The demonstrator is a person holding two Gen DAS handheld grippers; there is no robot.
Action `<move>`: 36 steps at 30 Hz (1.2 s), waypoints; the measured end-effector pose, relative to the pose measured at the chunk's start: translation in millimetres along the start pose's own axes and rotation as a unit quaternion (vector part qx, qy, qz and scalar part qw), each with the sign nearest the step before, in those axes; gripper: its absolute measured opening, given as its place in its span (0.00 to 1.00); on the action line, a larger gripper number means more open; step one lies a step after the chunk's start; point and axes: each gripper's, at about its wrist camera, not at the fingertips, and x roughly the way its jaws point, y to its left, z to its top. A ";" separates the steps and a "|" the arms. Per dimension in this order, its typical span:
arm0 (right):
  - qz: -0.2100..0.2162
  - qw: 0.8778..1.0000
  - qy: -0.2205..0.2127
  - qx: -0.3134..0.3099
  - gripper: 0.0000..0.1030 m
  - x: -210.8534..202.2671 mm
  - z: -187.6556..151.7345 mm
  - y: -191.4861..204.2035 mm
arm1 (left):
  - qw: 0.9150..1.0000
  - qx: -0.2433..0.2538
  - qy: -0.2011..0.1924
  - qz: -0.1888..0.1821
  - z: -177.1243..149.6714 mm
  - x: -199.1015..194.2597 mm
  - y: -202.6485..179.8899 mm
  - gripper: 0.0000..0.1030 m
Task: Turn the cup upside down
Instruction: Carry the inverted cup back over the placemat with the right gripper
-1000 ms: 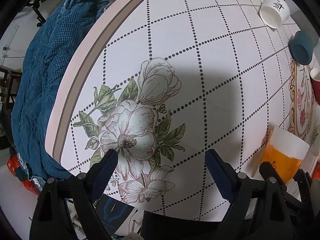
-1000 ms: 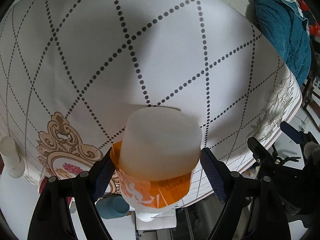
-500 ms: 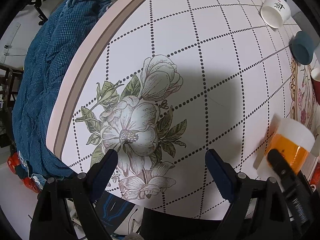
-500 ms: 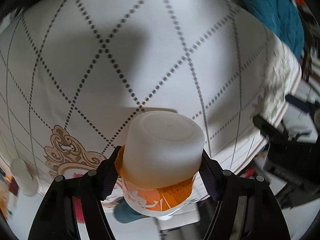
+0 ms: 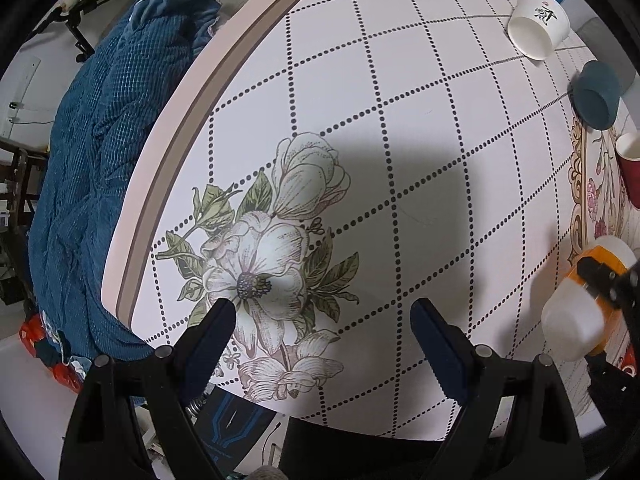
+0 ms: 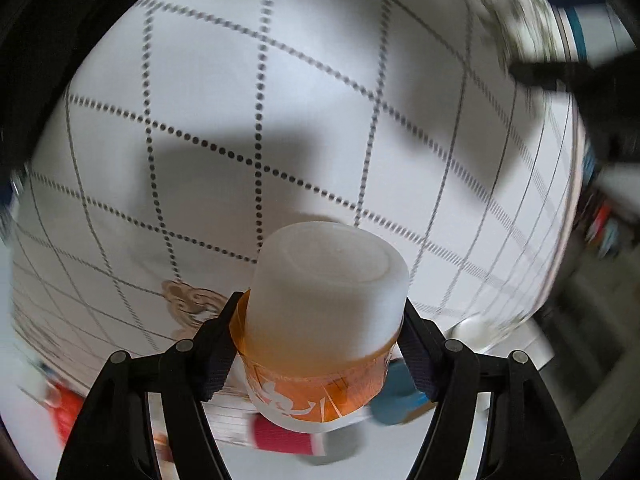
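A frosted white plastic cup (image 6: 324, 304) with an orange printed band sits between my right gripper's (image 6: 320, 344) fingers, which are shut on the band. Its flat base points away from the camera towards the table. In the left wrist view the same cup (image 5: 576, 320) is lifted and tilted at the far right, held by the right gripper's dark fingers (image 5: 604, 280). My left gripper (image 5: 324, 328) is open and empty, hovering over the flower print near the table's edge.
The table (image 5: 400, 120) has a white cloth with dotted diamonds. At its far right stand a white cup (image 5: 538, 24), a dark teal cup (image 5: 598, 94) and a red cup (image 5: 630, 168). A blue blanket (image 5: 92, 160) lies beyond the left edge.
My right gripper has closed on the cup, lifted it off the table and is turning it; the right view is blurred by motion. The left gripper has barely moved.
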 end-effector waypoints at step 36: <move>0.505 0.593 0.052 0.625 0.79 163.7 -194.0 -46.7 | 0.998 0.060 0.001 -0.004 -14.2 -4.4 -54.1 0.87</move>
